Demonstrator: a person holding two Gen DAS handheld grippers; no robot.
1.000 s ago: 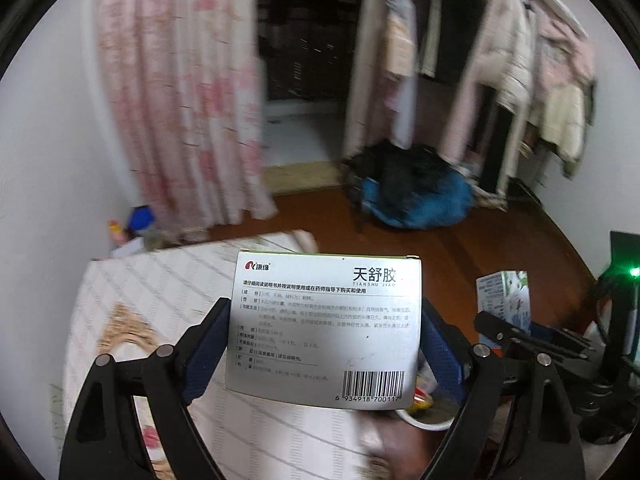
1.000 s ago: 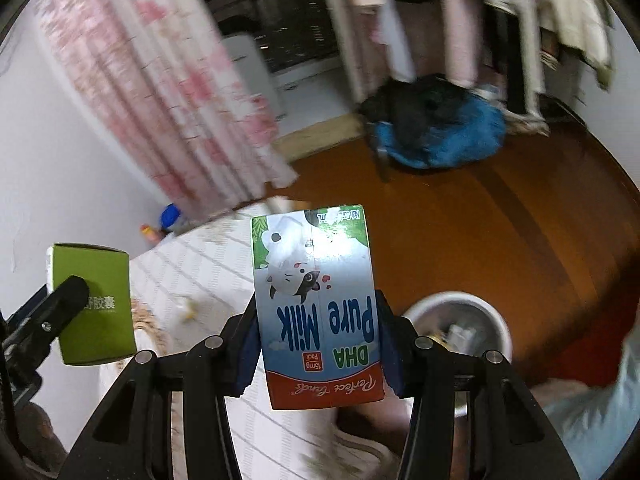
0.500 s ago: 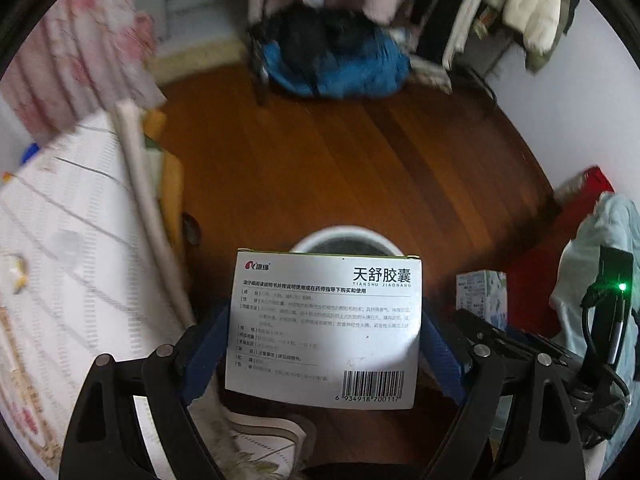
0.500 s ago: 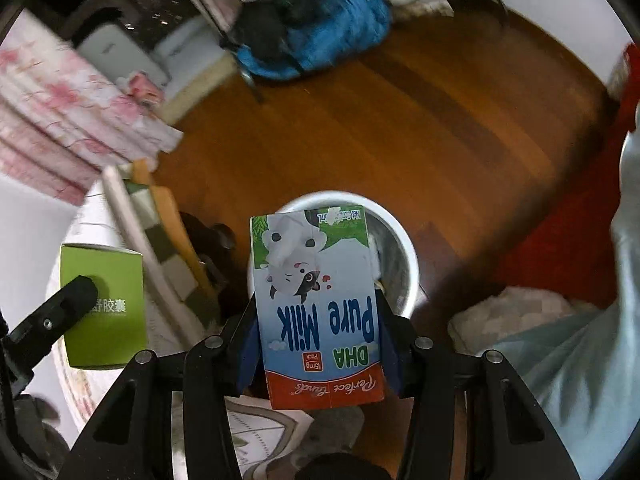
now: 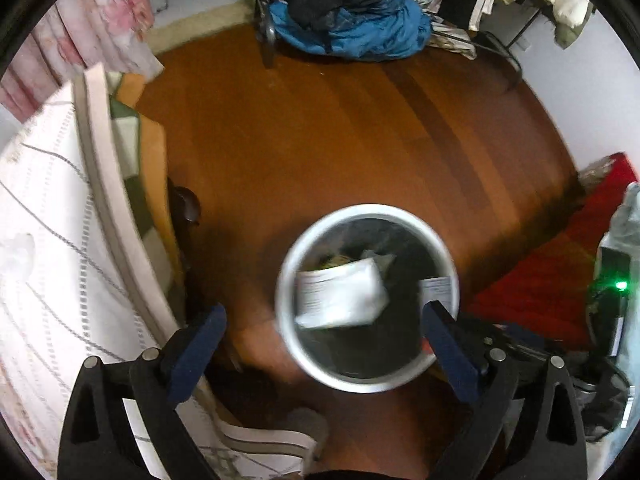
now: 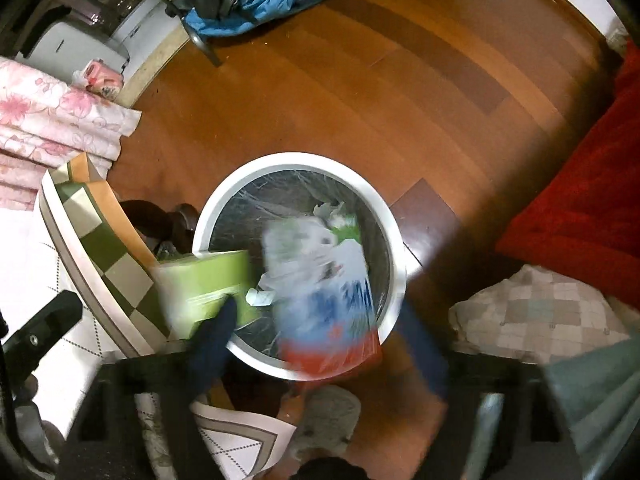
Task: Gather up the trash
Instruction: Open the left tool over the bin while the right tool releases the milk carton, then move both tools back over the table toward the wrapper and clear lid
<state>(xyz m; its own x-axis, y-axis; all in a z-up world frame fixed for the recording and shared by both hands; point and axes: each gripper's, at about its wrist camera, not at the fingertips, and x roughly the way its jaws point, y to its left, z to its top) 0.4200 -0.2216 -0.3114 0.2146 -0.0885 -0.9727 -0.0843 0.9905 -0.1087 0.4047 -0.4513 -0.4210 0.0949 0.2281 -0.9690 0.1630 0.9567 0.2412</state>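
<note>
A round white trash bin (image 5: pixel 366 220) with a dark liner stands on the wooden floor; it also shows in the right wrist view (image 6: pixel 224 200). My left gripper (image 5: pixel 322 334) is open above the bin, and the green-and-white medicine box (image 5: pixel 340 296) is blurred, falling free into it. My right gripper (image 6: pixel 316 340) is open over the bin, and the milk carton (image 6: pixel 320 280) is blurred, dropping into it. The green medicine box (image 6: pixel 204 284) appears at the bin's left rim in that view.
A bed with a white patterned cover (image 5: pixel 48 240) and checked bedding edge (image 6: pixel 100 248) lies to the left. A blue and black heap of clothes (image 5: pixel 348 20) lies at the back. A red mat (image 6: pixel 580 200) and a checked slipper (image 6: pixel 540 312) lie to the right.
Both grippers swung from the bed to above the bin, tilted down and opened. The medicine box and the milk carton left the jaws and are falling into the bin.
</note>
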